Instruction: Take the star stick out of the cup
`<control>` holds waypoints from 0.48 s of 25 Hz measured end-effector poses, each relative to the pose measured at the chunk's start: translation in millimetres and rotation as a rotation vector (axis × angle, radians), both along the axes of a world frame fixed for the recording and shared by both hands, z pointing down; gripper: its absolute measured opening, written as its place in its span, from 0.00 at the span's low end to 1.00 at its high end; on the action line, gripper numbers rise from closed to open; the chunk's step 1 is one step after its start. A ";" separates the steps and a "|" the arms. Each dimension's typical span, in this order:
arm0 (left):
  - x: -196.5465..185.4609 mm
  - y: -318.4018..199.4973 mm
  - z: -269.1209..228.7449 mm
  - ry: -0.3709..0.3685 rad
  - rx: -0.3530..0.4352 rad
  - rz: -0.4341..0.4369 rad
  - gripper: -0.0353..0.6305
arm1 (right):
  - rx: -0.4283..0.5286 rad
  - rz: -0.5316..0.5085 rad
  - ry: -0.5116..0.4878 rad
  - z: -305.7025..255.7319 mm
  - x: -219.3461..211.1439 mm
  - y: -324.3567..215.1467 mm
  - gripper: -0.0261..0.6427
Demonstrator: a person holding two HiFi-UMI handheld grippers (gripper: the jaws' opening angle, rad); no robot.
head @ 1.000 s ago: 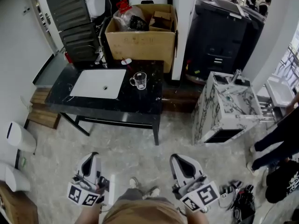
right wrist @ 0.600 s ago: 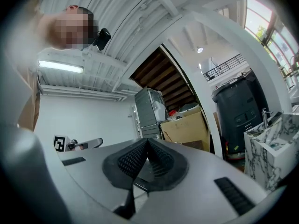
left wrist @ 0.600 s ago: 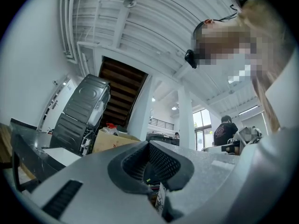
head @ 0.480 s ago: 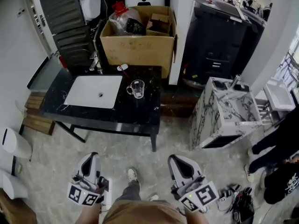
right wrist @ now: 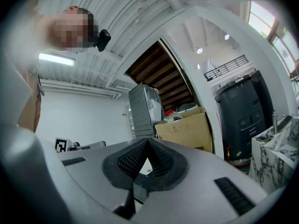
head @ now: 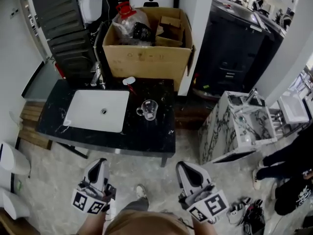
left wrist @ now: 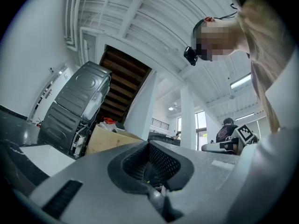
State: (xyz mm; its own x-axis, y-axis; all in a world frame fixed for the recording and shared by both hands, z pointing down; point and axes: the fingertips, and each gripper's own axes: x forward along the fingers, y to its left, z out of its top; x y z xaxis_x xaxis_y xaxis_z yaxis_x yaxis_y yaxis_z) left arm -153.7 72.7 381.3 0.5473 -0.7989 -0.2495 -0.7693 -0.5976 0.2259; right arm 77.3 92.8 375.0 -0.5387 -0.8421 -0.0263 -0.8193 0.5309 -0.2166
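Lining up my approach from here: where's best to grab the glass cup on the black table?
Probably the handle of the cup: it juts left, toward the sink, so bring the left gripper in from that side.

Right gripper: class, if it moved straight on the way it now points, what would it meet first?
Probably the black marble-topped table, near its white inset sink, which shows just past the right gripper jaws. How far off it stands is hard to judge.

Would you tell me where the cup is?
In the head view, the cup stands on the black table, just right of the white sink, near the cardboard box.
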 end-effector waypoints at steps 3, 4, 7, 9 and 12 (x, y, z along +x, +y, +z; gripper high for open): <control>-9.5 -28.4 -3.9 0.001 0.001 0.026 0.05 | -0.011 0.027 -0.002 0.6 -9.5 -22.6 0.04; -11.8 -37.5 -5.9 0.000 0.007 0.037 0.05 | -0.013 0.036 -0.003 0.3 -12.9 -30.4 0.04; -18.8 -64.8 -6.8 0.015 0.009 0.071 0.05 | -0.006 0.052 0.004 -4.3 -26.7 -53.0 0.04; -22.5 -78.0 -4.8 0.028 0.004 0.093 0.05 | -0.003 0.059 0.011 -6.1 -36.0 -64.7 0.04; -24.2 -91.5 -3.5 0.034 0.003 0.130 0.05 | -0.007 0.075 0.011 -5.1 -44.7 -77.5 0.04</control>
